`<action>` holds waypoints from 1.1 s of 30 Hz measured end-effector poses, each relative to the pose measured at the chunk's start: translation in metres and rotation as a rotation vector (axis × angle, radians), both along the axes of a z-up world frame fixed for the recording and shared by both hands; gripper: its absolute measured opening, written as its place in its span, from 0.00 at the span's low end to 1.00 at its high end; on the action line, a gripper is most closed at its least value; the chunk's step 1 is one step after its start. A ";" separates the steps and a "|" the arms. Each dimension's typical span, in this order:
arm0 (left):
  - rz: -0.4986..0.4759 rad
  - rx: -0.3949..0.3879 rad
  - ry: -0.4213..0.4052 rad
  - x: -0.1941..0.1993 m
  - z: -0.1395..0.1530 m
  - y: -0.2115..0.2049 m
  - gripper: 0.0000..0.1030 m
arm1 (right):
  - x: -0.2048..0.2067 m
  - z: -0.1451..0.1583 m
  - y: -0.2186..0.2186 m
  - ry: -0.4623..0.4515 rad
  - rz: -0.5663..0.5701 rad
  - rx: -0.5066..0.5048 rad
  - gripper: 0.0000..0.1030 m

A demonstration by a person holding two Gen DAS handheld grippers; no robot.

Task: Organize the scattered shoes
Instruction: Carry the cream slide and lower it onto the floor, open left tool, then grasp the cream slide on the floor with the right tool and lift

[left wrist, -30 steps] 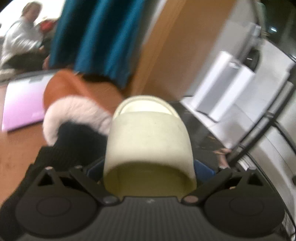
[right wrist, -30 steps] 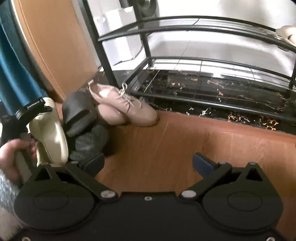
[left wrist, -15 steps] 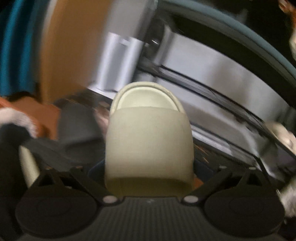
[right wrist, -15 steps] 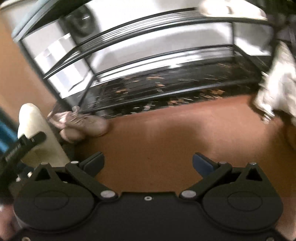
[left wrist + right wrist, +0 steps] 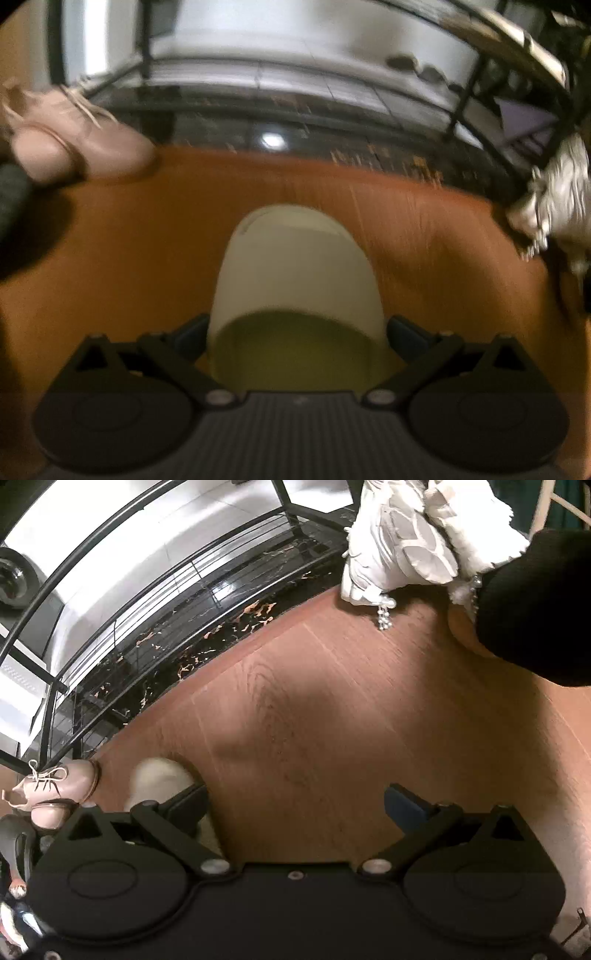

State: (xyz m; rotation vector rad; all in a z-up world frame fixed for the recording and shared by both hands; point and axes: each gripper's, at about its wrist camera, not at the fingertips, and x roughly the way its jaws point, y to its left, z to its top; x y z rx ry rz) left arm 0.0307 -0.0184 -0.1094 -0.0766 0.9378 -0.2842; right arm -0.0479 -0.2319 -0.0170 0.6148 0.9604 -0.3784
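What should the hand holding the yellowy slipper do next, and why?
Probably carry it forward to the black shoe rack. The left gripper is clamped on the cream slipper above the wooden floor, and the rack's shelf straight ahead looks bare.

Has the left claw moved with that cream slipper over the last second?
Yes. The left claw, shut on the cream slipper, swung right from the teal curtain to face the black shoe rack.

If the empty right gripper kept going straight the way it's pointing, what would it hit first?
Probably bare wooden floor: the right gripper is open and angled down at it. Further along lies the black marble strip under the shoe rack; depth is unclear.
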 end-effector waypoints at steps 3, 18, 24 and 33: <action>0.032 -0.085 0.027 0.000 0.011 0.014 0.99 | 0.004 0.002 0.002 -0.045 0.040 -0.015 1.00; 0.446 0.091 -0.231 -0.042 0.089 0.123 0.99 | 0.054 -0.016 0.115 -0.309 1.149 -0.344 1.00; 0.426 0.099 -0.284 -0.040 0.089 0.120 0.99 | 0.081 -0.029 0.126 -0.310 1.281 -0.381 1.00; 0.451 0.066 -0.275 -0.039 0.083 0.128 0.99 | 0.111 -0.046 0.126 -0.185 1.510 -0.383 1.00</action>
